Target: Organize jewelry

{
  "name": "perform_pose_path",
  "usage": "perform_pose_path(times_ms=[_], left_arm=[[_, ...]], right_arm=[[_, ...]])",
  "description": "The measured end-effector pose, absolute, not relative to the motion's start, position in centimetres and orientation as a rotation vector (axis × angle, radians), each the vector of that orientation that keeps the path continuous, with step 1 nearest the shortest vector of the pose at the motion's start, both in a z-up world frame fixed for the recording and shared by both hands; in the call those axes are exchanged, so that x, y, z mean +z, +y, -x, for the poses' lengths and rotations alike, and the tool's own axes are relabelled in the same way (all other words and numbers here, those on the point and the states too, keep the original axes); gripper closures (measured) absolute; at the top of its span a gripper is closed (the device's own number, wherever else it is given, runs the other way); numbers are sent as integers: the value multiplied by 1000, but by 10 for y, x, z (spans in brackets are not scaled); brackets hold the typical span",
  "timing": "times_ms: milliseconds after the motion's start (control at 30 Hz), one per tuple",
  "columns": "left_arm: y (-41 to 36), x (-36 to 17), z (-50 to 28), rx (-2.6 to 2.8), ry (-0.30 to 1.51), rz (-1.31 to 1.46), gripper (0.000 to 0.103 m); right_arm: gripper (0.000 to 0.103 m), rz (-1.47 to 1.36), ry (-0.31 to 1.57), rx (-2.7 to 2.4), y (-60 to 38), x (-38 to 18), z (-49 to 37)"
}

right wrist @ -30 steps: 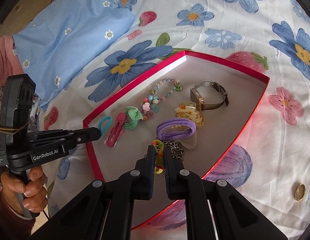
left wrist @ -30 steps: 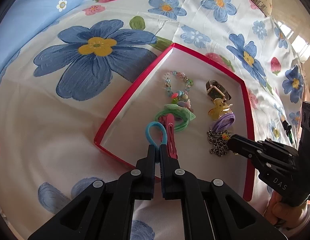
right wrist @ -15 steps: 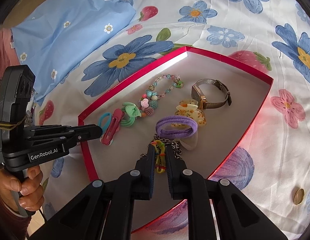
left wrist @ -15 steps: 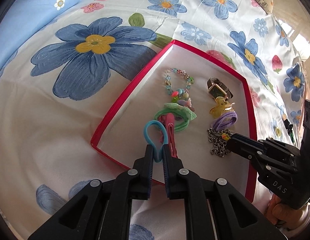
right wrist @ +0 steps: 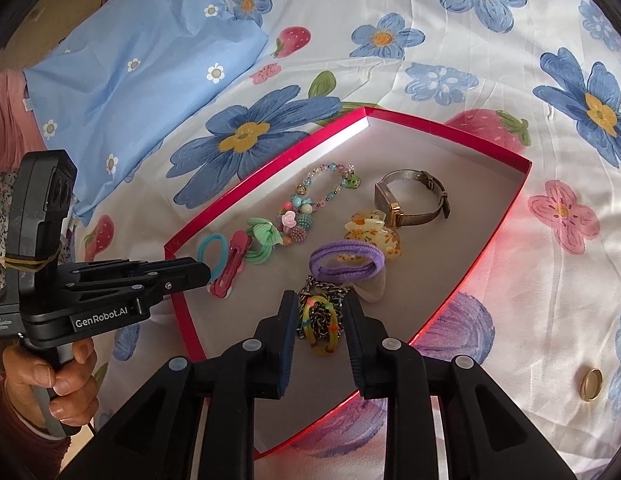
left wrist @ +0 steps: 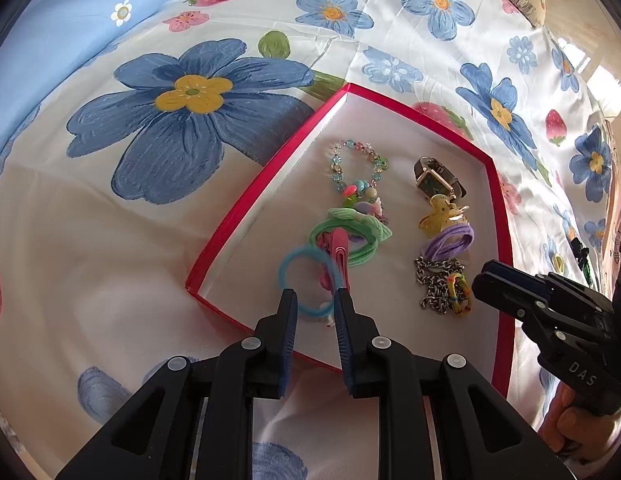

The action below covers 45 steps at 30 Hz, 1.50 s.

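**Both grippers let go inside the red box**

Nearest the red box's [right wrist: 494, 236] front rim, the left gripper [left wrist: 314, 308] and right gripper [right wrist: 320, 314], clamped a second ago, are opening. The blue hair tie [left wrist: 306, 280] and rainbow band [right wrist: 320, 326] now lie loose inside. Farther in, the watch [right wrist: 410, 200] rests. Both drop-offs look finished.

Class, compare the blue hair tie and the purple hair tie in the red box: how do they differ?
The blue hair tie is thin and cord-like; the purple hair tie is a wide, flat band. The blue hair tie lies by the box's left wall beside a pink clip; the purple hair tie lies mid-box, over a yellow claw clip. Both are elastic loops lying flat.
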<state>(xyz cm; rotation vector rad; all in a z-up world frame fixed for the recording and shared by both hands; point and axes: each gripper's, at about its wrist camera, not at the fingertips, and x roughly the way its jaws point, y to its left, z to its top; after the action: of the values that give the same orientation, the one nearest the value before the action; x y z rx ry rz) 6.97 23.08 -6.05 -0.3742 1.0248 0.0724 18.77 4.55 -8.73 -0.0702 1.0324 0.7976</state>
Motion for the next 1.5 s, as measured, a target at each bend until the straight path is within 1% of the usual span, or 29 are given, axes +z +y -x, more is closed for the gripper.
perform_pose_path(times_ms=[67,200,300,367,433,467,500,533,567,833,867,933,1067,1233,1300,1500], left_arm=[[231,-59,-69,73,1024,378,81],[230,-54,-65,76,1010,375,72],[229,-50,-60,80,1001,371,70],[229,-48,-56,79,995,373,67],[230,-45,-51,75,982,384,59],[231,-43,-49,74,977,390,50],[232,-42,-46,82,974,395,33],[233,-40,-43,93,967,398,28],[233,-38,-39,98,954,400,25],[235,-26,-10,108,923,428,25],[234,-24,-6,108,919,428,25],[231,-21,0,106,914,422,25],[224,-16,14,106,900,402,22],[220,-14,29,107,880,390,19],[218,-13,36,121,871,379,16],[207,0,58,141,821,326,13]], right_arm=[[77,64,1026,796,43,-85,-187],[77,51,1015,791,39,-80,-184],[77,38,1005,787,35,-75,-182],[71,28,999,789,33,-73,-181],[63,18,991,789,30,-70,-178],[61,12,988,790,29,-69,-177],[58,8,986,789,28,-69,-176],[54,2,983,789,26,-68,-175],[53,-5,981,790,25,-67,-173],[48,-51,952,778,9,-59,-161],[46,-60,943,776,6,-57,-158],[37,-75,926,773,2,-54,-154],[35,-98,908,774,-6,-49,-144],[22,-112,886,772,-12,-49,-133],[21,-125,879,772,-16,-50,-128],[19,-135,844,777,-24,-42,-117]])
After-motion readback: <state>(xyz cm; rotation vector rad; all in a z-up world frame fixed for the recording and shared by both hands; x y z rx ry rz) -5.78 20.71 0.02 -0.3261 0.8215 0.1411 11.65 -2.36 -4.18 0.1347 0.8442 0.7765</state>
